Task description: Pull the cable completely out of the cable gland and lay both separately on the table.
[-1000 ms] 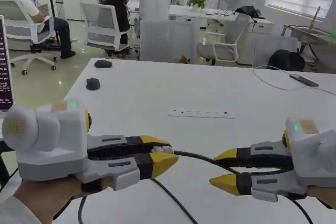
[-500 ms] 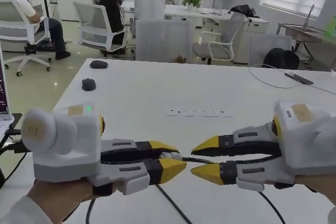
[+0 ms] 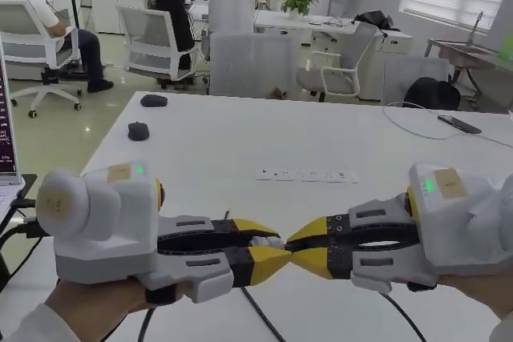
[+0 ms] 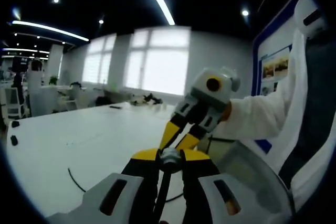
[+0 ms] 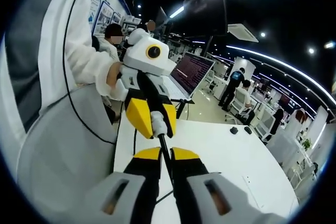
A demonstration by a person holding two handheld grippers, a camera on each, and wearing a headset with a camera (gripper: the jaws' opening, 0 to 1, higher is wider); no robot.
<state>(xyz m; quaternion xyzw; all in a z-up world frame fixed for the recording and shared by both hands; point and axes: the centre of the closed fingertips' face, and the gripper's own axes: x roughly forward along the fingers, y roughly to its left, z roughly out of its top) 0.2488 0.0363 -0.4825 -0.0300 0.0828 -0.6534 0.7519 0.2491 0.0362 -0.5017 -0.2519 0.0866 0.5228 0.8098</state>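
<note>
My left gripper (image 3: 276,247) is shut on the small pale cable gland (image 3: 271,240) and holds it above the white table (image 3: 240,142). My right gripper (image 3: 295,247) meets it tip to tip, its yellow jaws shut on the black cable right beside the gland. In the right gripper view the cable (image 5: 166,153) runs from between my right gripper (image 5: 163,153) up into the gland (image 5: 159,123), held by the left gripper (image 5: 156,129). In the left gripper view the gland (image 4: 169,157) sits between the tips of my left gripper (image 4: 169,156). Slack cable (image 3: 258,314) lies on the table below.
A black mouse (image 3: 139,130) and another dark object (image 3: 153,100) lie at the table's far left. A recessed socket strip (image 3: 309,175) sits mid-table. A phone (image 3: 459,123) with a white lead lies far right. Office chairs and people are beyond the table.
My right gripper has moved left up to the left gripper and its jaws have gone from open to shut on the cable next to the gland. The left gripper keeps its hold.
</note>
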